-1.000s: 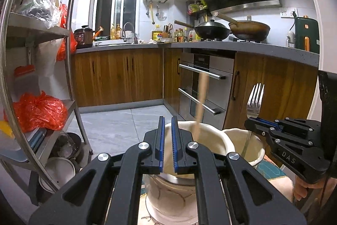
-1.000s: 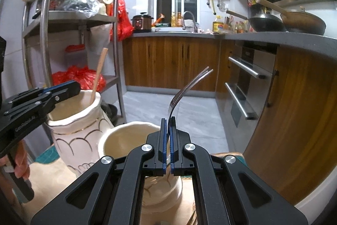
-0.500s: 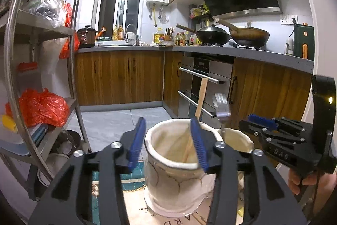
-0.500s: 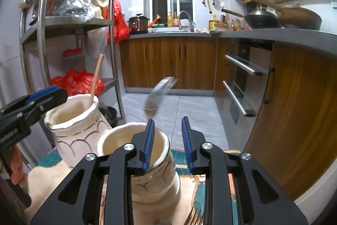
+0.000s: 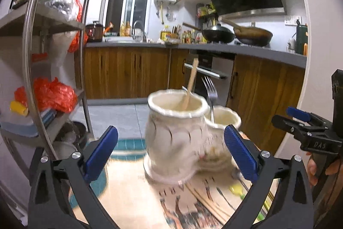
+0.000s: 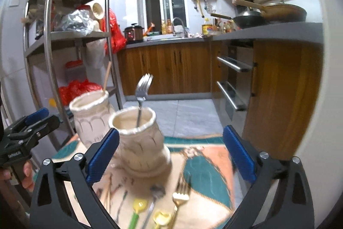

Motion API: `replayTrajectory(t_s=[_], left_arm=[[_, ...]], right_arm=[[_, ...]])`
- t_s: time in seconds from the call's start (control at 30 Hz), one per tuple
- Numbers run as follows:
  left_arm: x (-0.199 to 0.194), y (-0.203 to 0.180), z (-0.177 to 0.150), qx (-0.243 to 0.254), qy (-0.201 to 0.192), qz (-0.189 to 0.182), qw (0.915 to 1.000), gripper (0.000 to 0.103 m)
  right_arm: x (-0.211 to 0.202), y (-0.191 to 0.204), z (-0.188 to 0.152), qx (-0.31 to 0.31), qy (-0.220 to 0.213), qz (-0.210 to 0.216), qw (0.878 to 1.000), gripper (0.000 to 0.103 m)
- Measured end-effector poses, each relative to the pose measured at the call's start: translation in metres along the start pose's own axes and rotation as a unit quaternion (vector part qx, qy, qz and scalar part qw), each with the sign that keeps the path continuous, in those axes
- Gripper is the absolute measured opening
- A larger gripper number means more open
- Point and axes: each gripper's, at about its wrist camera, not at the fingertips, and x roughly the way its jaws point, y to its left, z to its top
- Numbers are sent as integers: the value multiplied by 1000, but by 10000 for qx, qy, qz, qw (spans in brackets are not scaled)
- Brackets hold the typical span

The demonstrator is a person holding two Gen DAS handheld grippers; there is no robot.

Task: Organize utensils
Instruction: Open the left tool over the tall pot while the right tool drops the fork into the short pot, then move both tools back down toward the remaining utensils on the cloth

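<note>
My left gripper (image 5: 170,132) has its jaws opening wide, with nothing held. Just ahead of it stands a tall cream jar (image 5: 175,138) with a wooden utensil (image 5: 191,83) leaning inside. Behind that, a shorter cream jar (image 5: 225,119) holds a steel fork (image 5: 209,89), tines up. My right gripper (image 6: 170,132) is also opening wide and holds nothing. It faces the shorter jar (image 6: 141,143) with the fork (image 6: 143,87) standing free in it. The tall jar (image 6: 90,117) is behind and to the left. Each gripper shows in the other's view, at the right (image 5: 287,117) and at the left (image 6: 32,121).
Loose utensils lie on the patterned mat (image 6: 205,166) near me: a gold fork (image 6: 180,196), a yellow spoon with a green handle (image 6: 139,205), a gold spoon (image 6: 161,218). A steel shelf rack (image 6: 49,35) stands left. Wooden cabinets and an oven (image 6: 233,83) are at the back and right.
Both grippers went from shut to wide open and drew back from the jars. The wooden utensil now rests in the tall jar, and the fork stands free in the shorter one.
</note>
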Motion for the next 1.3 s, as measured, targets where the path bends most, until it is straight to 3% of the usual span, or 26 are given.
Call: replayTrajectory(t_s=[0.3, 0.53, 0.7, 0.87, 0.9, 1.03, 1.13, 1.23, 1.3], left_arm=[[-1, -13, -39, 52, 702, 23, 9975, 97], [2, -21, -67, 45, 1289, 23, 9916, 97], [6, -23, -76, 79, 1495, 66, 9887, 97], [12, -24, -79, 180, 1586, 136, 9871, 97], [14, -24, -81, 186, 1636, 140, 9863, 97], [18, -24, -83, 214, 1753, 125, 9842, 97], [18, -25, -83, 261, 1768, 117, 9838, 97], [18, -27, -83, 295, 1764, 110, 9838, 97], [19, -28, -84, 320, 1782, 96, 9834, 97]], right_arm=[[-9, -22, -28, 167, 366, -250, 9989, 97], [0, -23, -46, 120, 943, -315, 9950, 97], [16, -18, -61, -8, 1491, -323, 9883, 97], [23, -16, -68, -182, 1689, -350, 9849, 95], [24, -16, -69, -206, 1720, -333, 9843, 93], [31, -11, -76, -328, 1965, -310, 9795, 59], [35, -8, -80, -285, 2157, -158, 9759, 40], [36, -3, -82, -320, 2261, -57, 9736, 27], [37, 0, -83, -361, 2326, -26, 9719, 24]])
